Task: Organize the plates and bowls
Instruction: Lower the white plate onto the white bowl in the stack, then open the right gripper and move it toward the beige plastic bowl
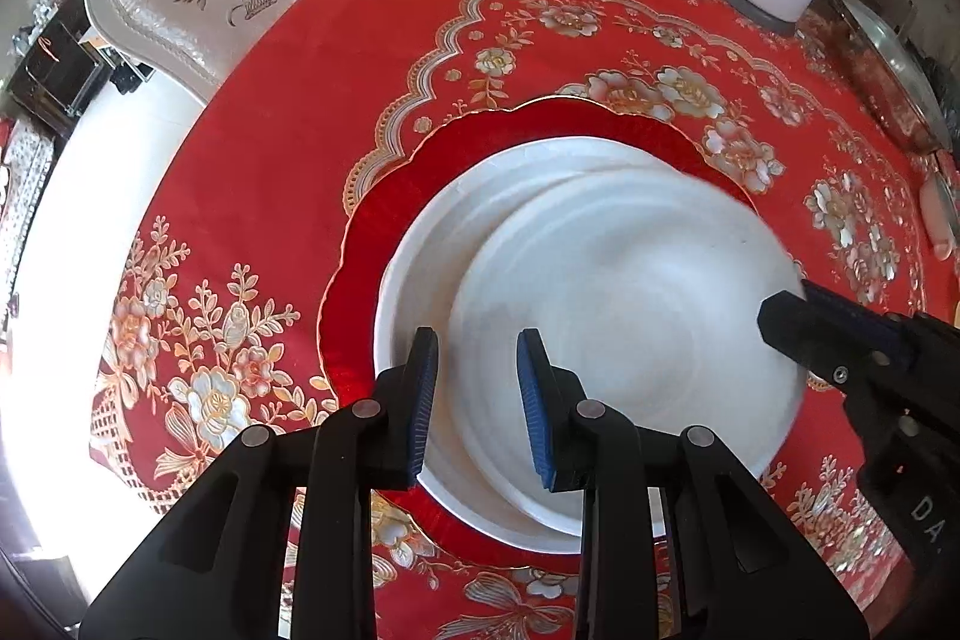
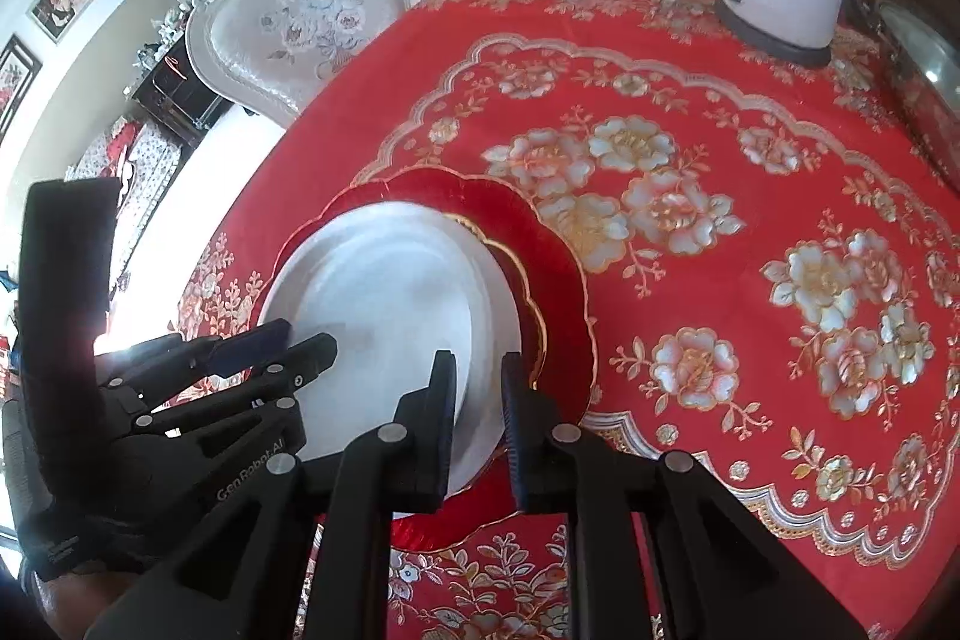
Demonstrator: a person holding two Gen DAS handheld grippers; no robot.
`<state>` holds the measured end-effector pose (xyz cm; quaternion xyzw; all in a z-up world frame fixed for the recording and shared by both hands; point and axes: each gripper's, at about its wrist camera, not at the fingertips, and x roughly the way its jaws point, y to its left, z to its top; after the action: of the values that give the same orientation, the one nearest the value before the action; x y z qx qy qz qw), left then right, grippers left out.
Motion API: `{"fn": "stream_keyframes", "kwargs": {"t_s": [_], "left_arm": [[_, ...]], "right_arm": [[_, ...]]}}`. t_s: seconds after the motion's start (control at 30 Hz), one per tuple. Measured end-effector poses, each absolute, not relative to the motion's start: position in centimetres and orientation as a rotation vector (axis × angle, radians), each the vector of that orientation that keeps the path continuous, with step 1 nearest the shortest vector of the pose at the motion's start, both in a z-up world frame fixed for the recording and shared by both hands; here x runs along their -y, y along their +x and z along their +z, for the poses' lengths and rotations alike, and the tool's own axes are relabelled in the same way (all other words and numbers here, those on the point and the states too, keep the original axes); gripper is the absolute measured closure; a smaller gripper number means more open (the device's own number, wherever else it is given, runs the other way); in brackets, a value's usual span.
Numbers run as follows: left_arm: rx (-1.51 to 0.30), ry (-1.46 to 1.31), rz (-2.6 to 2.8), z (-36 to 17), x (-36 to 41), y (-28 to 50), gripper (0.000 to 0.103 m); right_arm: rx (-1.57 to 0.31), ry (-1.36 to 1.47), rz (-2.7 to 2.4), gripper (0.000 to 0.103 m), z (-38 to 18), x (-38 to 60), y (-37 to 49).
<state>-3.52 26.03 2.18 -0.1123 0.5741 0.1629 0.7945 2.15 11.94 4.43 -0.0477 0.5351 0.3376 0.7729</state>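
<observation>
white plates (image 1: 630, 292) stacked on red plate (image 1: 384, 250) | left tool (image 1: 477, 388), right tool (image 2: 480, 400): each pinching top plate's rim

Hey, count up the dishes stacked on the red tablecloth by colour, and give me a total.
Red plate with gold scalloped rim: 1
White plates: 2, a lower white plate and an upper white plate lying off-centre on it
Total: 3

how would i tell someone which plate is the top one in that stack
On the red flowered tablecloth, near the table edge, sits a scalloped red plate with a gold rim. On it lies a white plate, and the top plate rests off-centre on that: plain white, faintly ringed, with both grippers at its rim.
</observation>
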Motion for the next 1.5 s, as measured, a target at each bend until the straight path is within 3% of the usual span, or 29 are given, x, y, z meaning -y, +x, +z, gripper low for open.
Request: {"fn": "stream_keyframes", "kwargs": {"t_s": [0.9, 1.17, 1.27, 1.5], "left_arm": [[-1.173, -0.230, 0.375, 5.1, -26.0, -3.5, 0.076], [-1.174, -0.190, 0.313, 5.6, -22.9, -2.0, 0.076], [-1.177, -0.169, 0.278, 5.7, -21.2, -1.2, 0.076], [-1.183, -0.117, 0.171, 5.7, -15.8, 1.4, 0.076]], "right_arm": [[-1.148, -0.012, 0.710, 0.088, 5.2, -9.0, 2.8], [-1.146, 0.025, 0.671, 0.088, 5.2, -6.5, 3.0], [-1.139, 0.044, 0.644, 0.081, 5.3, -4.8, 3.1], [-1.138, 0.096, 0.542, 0.080, 5.2, 0.3, 3.7]]}}
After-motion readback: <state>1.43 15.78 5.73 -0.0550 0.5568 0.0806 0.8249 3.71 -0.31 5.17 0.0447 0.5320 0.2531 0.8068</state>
